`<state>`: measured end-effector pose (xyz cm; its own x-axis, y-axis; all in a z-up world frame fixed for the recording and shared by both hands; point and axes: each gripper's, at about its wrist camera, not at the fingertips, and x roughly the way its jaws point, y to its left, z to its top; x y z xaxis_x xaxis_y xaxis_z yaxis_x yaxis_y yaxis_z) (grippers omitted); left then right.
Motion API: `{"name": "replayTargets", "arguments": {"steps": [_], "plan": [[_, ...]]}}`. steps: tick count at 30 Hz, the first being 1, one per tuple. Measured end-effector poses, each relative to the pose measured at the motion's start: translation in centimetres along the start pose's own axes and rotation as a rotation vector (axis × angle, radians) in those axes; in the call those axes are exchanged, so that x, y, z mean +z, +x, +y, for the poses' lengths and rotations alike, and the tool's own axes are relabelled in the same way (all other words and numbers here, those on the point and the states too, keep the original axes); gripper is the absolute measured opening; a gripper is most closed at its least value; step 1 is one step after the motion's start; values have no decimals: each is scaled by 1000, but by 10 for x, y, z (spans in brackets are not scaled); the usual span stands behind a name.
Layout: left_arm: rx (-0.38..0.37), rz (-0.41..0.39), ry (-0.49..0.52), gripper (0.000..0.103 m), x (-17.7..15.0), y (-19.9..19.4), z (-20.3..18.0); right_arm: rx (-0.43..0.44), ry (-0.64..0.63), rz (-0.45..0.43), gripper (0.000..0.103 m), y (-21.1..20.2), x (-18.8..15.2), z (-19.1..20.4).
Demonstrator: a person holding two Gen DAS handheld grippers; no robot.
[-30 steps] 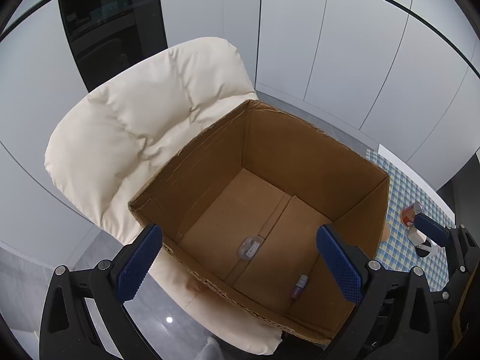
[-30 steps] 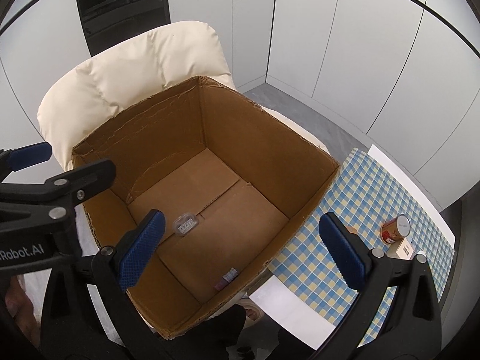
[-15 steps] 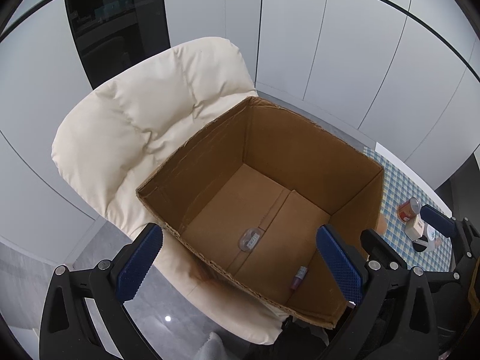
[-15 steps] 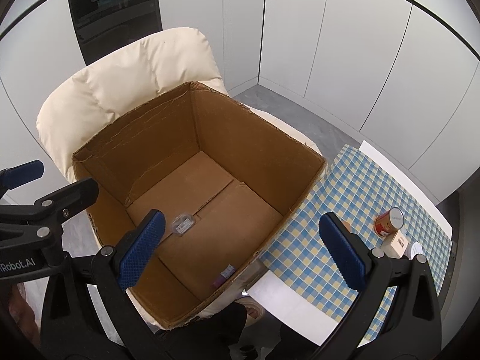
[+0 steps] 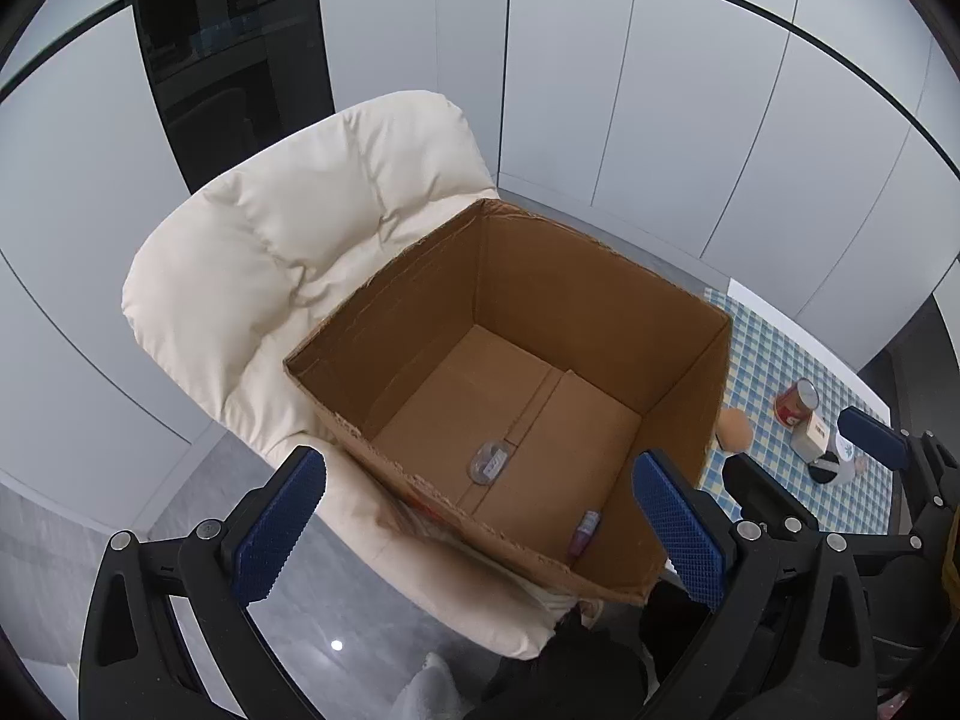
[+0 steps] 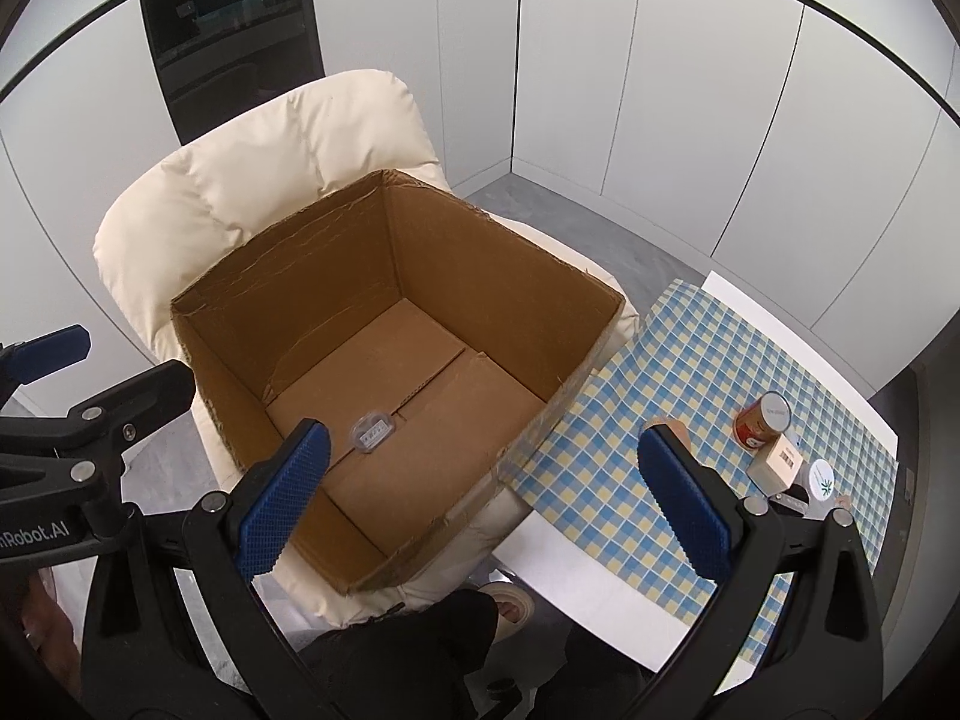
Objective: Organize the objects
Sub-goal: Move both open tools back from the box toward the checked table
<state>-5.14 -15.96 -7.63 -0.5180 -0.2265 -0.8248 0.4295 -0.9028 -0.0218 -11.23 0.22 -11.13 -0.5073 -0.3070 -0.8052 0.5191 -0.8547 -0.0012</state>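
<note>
An open cardboard box (image 5: 606,294) (image 6: 498,276) sits on a cream padded chair (image 5: 288,240) (image 6: 264,180). On its floor lie a small clear packet (image 5: 489,463) (image 6: 373,433) and a small purple tube (image 5: 585,531). On the checked cloth to the right stand a red can (image 5: 797,401) (image 6: 762,420), a small white box (image 5: 811,437) (image 6: 777,462), a white-lidded jar (image 6: 823,480) and a tan round object (image 5: 734,429). My left gripper (image 5: 477,531) and right gripper (image 6: 480,501) are both open and empty, held above the box's near edge.
A blue-and-yellow checked cloth (image 6: 690,372) (image 5: 762,348) covers a white table to the right of the chair. White panelled walls and a dark glass panel (image 6: 228,30) stand behind. The grey floor (image 5: 240,480) shows at the left. The person's legs (image 6: 420,648) are below.
Both grippers have pulled back and up from the box, so the box looks smaller and more of the checked table and its objects shows. Both stay open.
</note>
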Motion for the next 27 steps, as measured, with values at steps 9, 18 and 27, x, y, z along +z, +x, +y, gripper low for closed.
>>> {"name": "replayTargets", "arguments": {"steps": [9,18,27], "plan": [[1,-17,5,102,-13,-22,0,9,17,-1,103,-21,-18,-6],[13,-21,16,102,-33,-40,0,7,37,-14,103,-45,-36,-11],[14,-23,32,102,-54,-57,-4,1,35,-19,103,-66,-55,-12]]}}
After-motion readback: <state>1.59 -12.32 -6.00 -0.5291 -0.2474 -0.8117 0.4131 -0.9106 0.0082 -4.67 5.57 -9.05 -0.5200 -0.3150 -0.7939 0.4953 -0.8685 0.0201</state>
